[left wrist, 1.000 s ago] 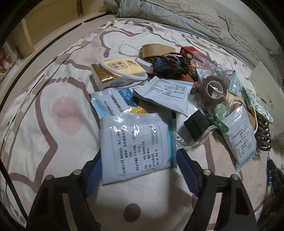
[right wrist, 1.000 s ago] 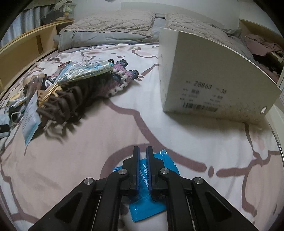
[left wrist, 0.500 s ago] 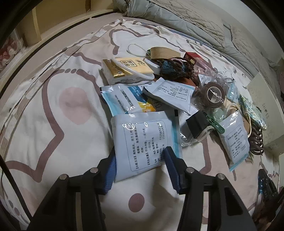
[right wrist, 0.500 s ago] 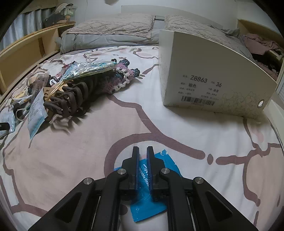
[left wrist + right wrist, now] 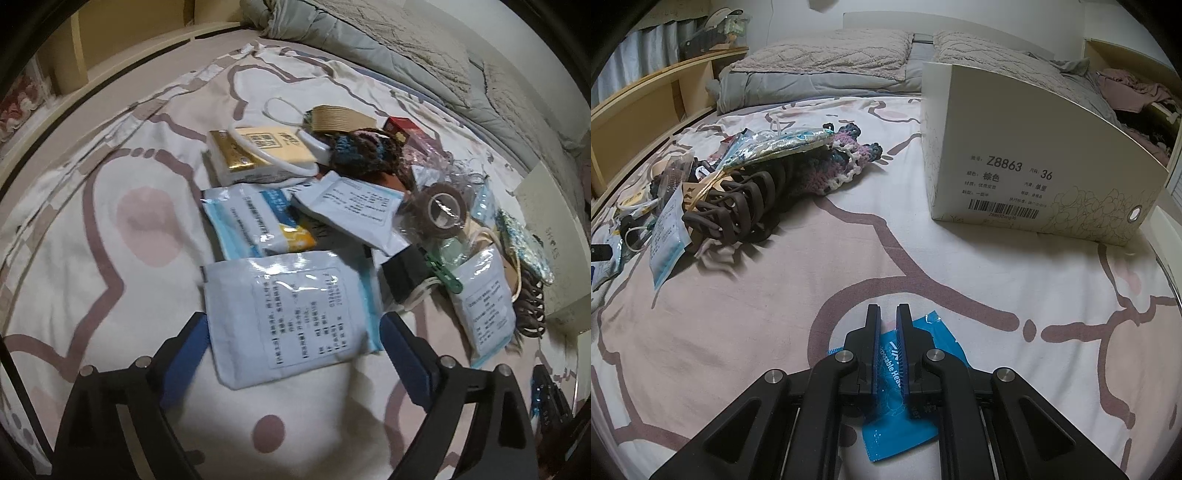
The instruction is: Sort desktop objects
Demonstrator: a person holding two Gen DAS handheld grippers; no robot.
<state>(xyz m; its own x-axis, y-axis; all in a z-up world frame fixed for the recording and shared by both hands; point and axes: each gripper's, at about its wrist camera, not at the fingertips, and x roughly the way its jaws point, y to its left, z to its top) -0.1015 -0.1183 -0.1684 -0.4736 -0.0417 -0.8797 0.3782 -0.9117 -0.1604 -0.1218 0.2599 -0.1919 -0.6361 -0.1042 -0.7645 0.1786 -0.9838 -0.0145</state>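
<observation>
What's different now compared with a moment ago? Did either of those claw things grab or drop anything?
The left gripper had squeezed in on the pale blue sachet; now its jaws are opening, standing wide on either side, and the sachet lies on the bedsheet. The right gripper stayed shut on the bright blue packet. The shoe box and hair claw haven't moved.

A bed [image 5: 798,295] with a pink-and-white patterned sheet carries everything. A white shoebox [image 5: 1027,162] stands on it. Left of the shoebox lies a heap of small things with a brown claw clip [image 5: 735,206]; in front of it, a blue sachet [image 5: 897,424].
</observation>
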